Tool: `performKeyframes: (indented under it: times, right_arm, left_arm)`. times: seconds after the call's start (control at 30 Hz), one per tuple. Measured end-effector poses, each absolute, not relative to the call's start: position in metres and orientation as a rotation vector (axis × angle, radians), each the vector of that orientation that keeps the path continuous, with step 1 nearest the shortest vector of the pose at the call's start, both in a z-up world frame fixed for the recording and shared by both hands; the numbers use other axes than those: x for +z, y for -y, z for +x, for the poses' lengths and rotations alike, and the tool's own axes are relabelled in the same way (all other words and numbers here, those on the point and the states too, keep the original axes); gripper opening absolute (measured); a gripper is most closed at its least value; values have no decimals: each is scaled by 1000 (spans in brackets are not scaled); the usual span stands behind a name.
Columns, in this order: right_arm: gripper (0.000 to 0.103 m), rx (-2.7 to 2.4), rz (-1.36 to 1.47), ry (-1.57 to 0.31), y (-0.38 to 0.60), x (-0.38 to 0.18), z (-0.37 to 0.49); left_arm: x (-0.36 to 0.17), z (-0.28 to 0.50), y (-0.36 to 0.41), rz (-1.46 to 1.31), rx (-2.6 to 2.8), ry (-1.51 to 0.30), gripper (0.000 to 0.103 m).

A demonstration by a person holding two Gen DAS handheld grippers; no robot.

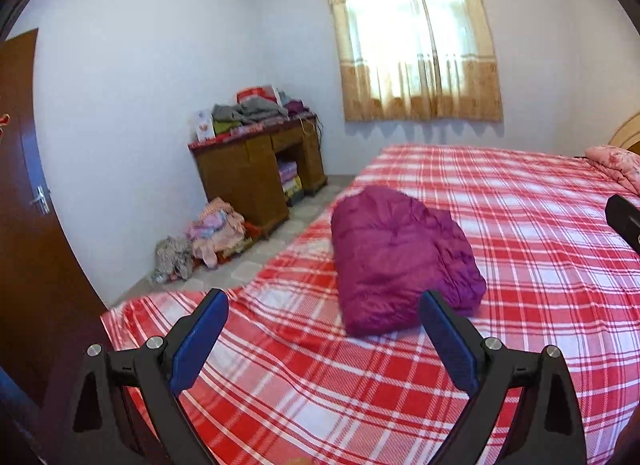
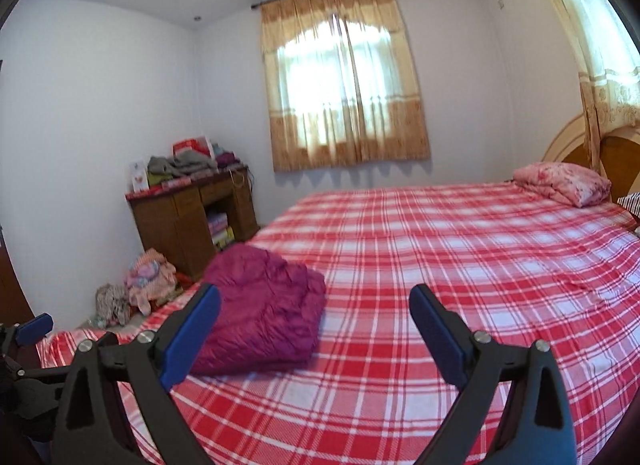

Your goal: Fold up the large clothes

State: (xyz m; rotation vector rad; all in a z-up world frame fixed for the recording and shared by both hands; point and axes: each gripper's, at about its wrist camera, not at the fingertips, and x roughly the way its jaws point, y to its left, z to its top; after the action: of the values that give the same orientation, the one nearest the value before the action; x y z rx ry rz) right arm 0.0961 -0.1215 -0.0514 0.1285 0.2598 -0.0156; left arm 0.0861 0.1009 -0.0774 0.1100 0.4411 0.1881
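Purple padded garment (image 1: 404, 257) lies bundled on the bed (image 1: 520, 225), both the left hand-held gripper (image 1: 324, 345) and the right hand-held gripper (image 2: 316, 341) wide and empty above it, so best leave it be.

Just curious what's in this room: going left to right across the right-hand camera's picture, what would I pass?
Pile of clothes on the floor → wooden desk → purple folded garment → curtained window → pink pillow.

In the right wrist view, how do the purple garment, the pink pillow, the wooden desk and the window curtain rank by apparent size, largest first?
1. Window curtain
2. Purple garment, though it lies nearest the camera
3. Wooden desk
4. Pink pillow, farthest away, so possibly bigger than it looks
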Motion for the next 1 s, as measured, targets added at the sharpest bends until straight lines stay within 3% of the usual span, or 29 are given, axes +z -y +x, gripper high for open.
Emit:
performKeyframes:
  times: [0.17, 1.0]
  right_arm:
    - [101, -40, 106, -196, 120, -43, 90]
    - [103, -65, 159, -144, 135, -36, 81]
  left_arm:
    - [-69, 83, -102, 110, 195, -419, 97]
    - [-55, 73, -100, 121, 217, -380, 97]
